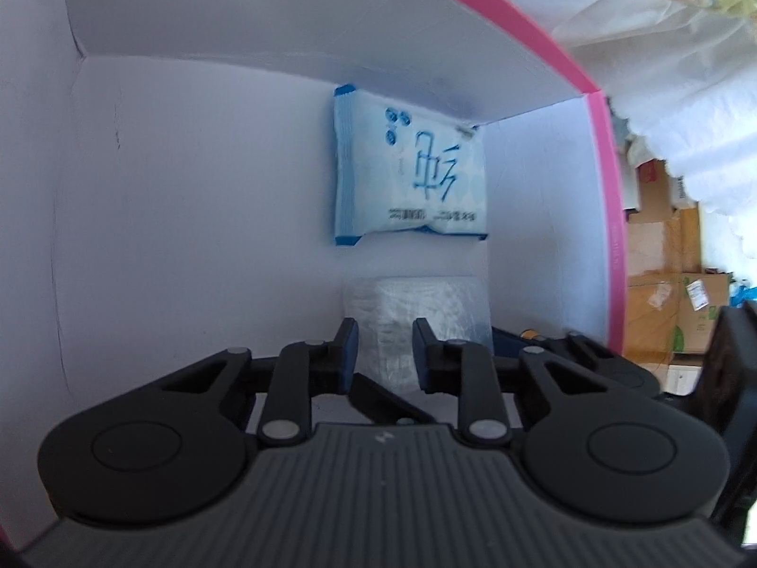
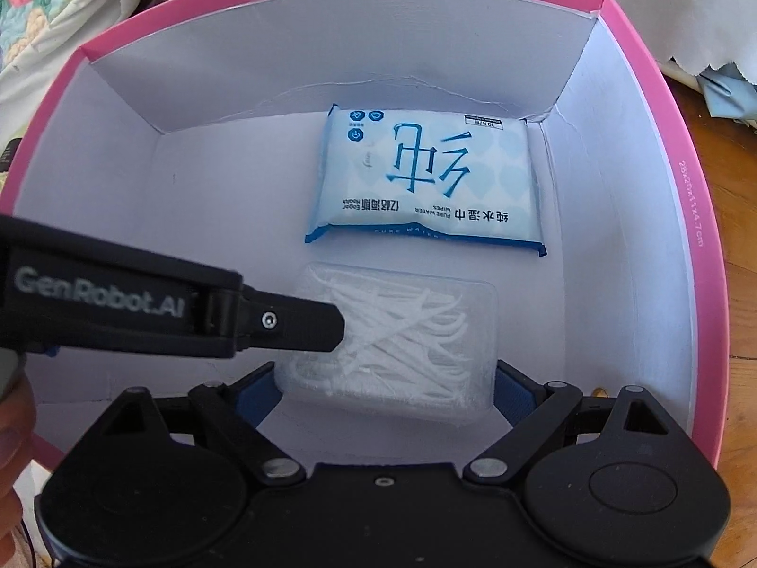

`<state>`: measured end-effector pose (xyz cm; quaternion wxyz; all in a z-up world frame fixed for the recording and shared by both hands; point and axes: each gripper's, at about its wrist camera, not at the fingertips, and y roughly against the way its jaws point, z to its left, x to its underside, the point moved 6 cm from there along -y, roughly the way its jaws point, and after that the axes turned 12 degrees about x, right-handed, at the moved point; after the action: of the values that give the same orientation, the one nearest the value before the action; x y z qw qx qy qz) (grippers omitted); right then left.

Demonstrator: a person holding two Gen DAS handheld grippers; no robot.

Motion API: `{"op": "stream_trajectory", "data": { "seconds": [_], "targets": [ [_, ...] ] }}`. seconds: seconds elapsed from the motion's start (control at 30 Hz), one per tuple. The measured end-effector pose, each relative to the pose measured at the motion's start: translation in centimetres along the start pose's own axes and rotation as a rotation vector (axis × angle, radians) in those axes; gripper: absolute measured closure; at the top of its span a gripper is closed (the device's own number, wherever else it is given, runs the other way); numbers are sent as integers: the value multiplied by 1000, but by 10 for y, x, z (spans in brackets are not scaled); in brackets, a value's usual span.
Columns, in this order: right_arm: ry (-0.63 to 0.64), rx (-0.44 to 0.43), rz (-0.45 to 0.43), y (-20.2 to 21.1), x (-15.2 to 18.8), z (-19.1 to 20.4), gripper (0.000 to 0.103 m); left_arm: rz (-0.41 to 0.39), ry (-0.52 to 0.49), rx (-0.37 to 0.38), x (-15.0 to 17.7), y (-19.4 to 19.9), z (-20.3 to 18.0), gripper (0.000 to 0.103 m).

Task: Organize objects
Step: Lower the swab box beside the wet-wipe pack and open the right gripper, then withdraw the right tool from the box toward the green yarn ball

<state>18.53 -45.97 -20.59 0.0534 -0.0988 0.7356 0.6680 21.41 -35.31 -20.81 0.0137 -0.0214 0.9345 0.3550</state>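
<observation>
A pink box (image 2: 662, 142) with a white inside holds a blue-and-white pack of wet wipes (image 2: 426, 175) lying flat by its far right wall. In front of the pack is a clear plastic box of white floss picks (image 2: 402, 331). My right gripper (image 2: 385, 395) is shut on that clear box, a blue pad against each side. My left gripper (image 1: 385, 345) comes in from the left, and its fingertip (image 2: 331, 326) overlaps the clear box's left edge. In the left wrist view the floss pick box (image 1: 426, 303) fills the narrow gap between the pads, with the wipes pack (image 1: 411, 165) beyond.
The pink box's rim (image 1: 601, 189) and white walls surround both grippers; the box floor to the left is bare. Outside are cardboard boxes (image 1: 676, 284), white cloth (image 1: 662, 47), a wooden surface (image 2: 728, 165) and floral fabric (image 2: 33, 0). A hand (image 2: 14, 426) shows at the left edge.
</observation>
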Motion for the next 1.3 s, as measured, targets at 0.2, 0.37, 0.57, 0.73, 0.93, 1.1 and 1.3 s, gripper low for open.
{"op": "stream_trajectory", "data": {
  "seconds": [0.2, 0.37, 0.57, 0.73, 0.93, 1.1, 1.3],
  "targets": [
    [-6, -21, 1, 11, 4, -8, 9, 7, 36, 15, 4, -1, 2, 83],
    [22, 31, -47, 13, 5, -8, 11, -14, 31, -1, 5, -4, -4, 83],
    [26, 70, -139, 16, 7, -8, 11, -28, -13, -9, 3, 0, -9, 83],
    [7, 81, -204, 19, 8, -9, 11, -59, -76, -37, 4, 13, -16, 81],
    [-22, 72, -233, 38, 11, -9, 11, -86, -181, -94, 9, 38, -31, 79],
    [19, 49, -259, 66, 17, 8, 12, -85, -218, -137, 16, 63, -41, 68],
    [24, 10, -284, 110, 20, 7, 12, -87, -290, -220, 34, 104, -46, 61]
  ]
}}
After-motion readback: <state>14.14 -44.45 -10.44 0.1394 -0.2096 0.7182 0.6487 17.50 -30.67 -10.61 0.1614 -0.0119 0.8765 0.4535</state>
